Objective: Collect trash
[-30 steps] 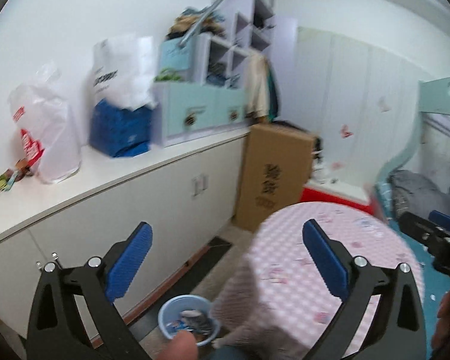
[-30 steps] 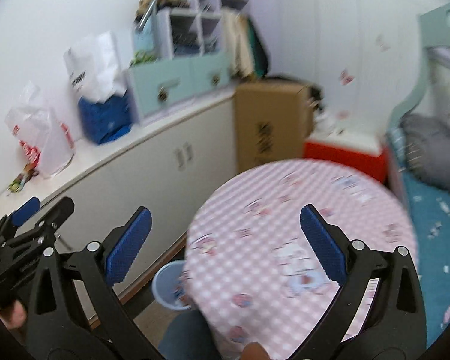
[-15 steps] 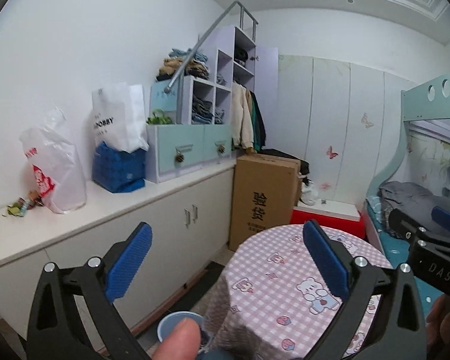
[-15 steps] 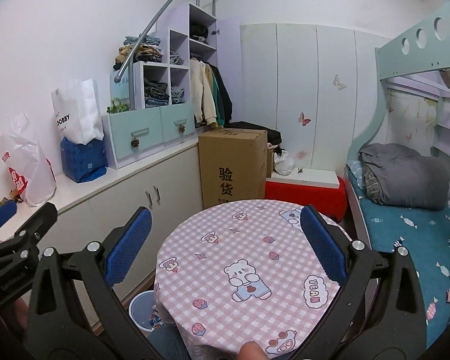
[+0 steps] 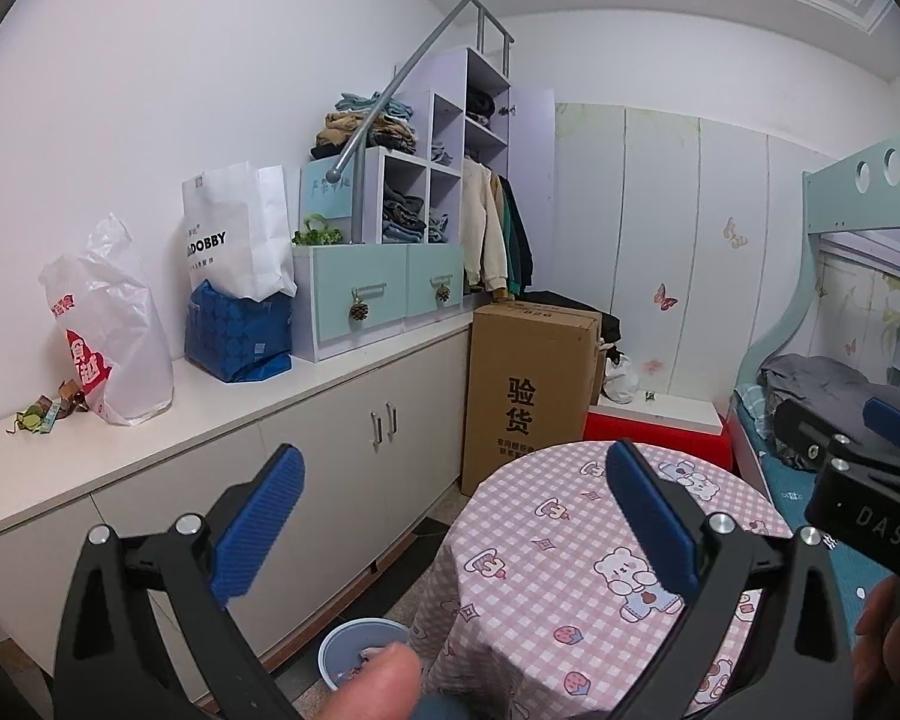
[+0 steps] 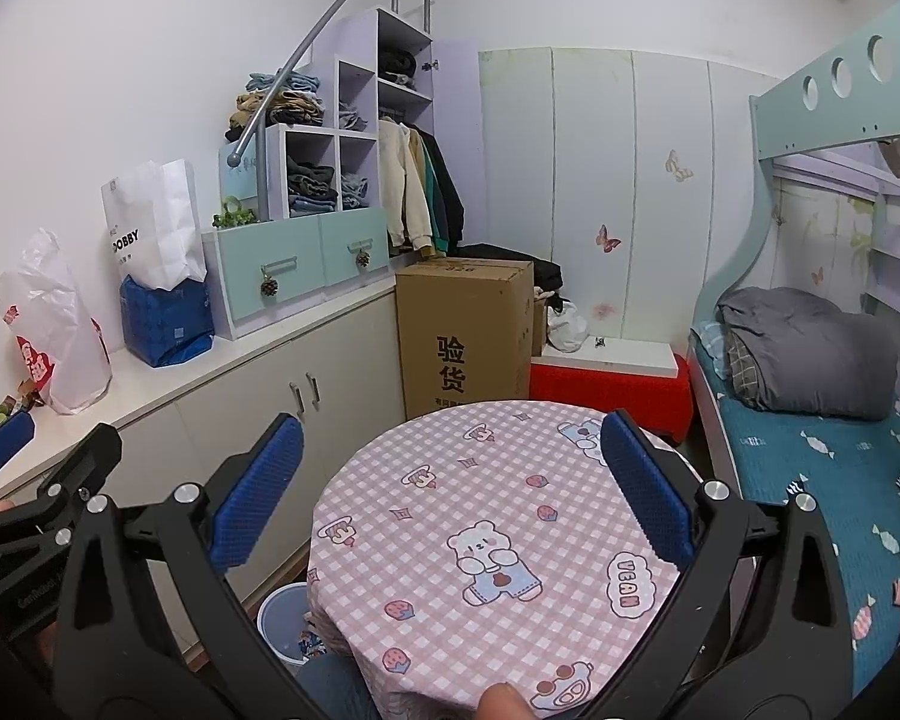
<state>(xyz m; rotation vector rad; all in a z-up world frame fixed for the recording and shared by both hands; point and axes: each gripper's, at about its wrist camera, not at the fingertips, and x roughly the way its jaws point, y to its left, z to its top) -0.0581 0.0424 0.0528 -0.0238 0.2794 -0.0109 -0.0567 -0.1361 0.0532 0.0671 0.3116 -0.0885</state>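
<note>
Pink checked tablecloth (image 6: 486,516) looks bare, both hand-held grippers (left (image 5: 450,519), right (image 6: 450,489)) wide open, empty. Trash scraps (image 5: 45,411) lie on cabinet surface (image 5: 222,402) beside white plastic bag (image 5: 108,324); bin (image 5: 360,648) on floor. Swing left, pinch wrappers low.

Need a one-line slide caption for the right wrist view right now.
Open right gripper above the pink checked round table, blue waste bin on the floor at its left.

Pink-checked tablecloth (image 6: 486,516) with bear prints, pale blue bin (image 5: 360,651) beside it, brown carton (image 6: 465,336) far back, teal sheet (image 6: 822,480) right.
</note>
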